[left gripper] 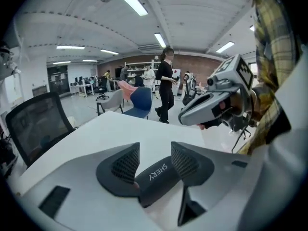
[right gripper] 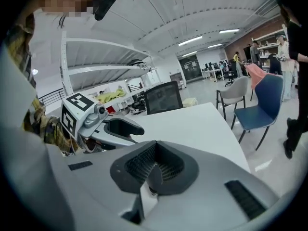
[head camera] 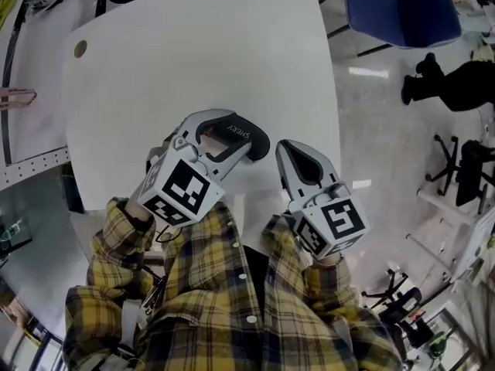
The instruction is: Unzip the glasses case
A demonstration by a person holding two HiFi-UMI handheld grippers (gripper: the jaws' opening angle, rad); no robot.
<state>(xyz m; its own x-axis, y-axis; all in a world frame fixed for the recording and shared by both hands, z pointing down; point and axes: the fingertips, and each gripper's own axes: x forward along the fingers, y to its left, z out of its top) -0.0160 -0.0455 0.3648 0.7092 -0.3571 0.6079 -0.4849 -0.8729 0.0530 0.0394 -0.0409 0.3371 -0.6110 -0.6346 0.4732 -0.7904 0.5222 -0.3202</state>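
1. A blue chair [head camera: 398, 10] is standing off the bench's [head camera: 193, 52] far right corner.
2. One glasses case [head camera: 249, 136] is lying near the near edge, between the left tool's [left gripper: 153, 158] spread jaws; the right tool [right gripper: 154, 165] is pressing its jaws together, empty.

"SHERY" — white letters, on the black glasses case [left gripper: 156, 174]

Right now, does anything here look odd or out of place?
Nothing stands out. The black case lies on the white table between the left tool's jaws. The right tool is shut and empty.
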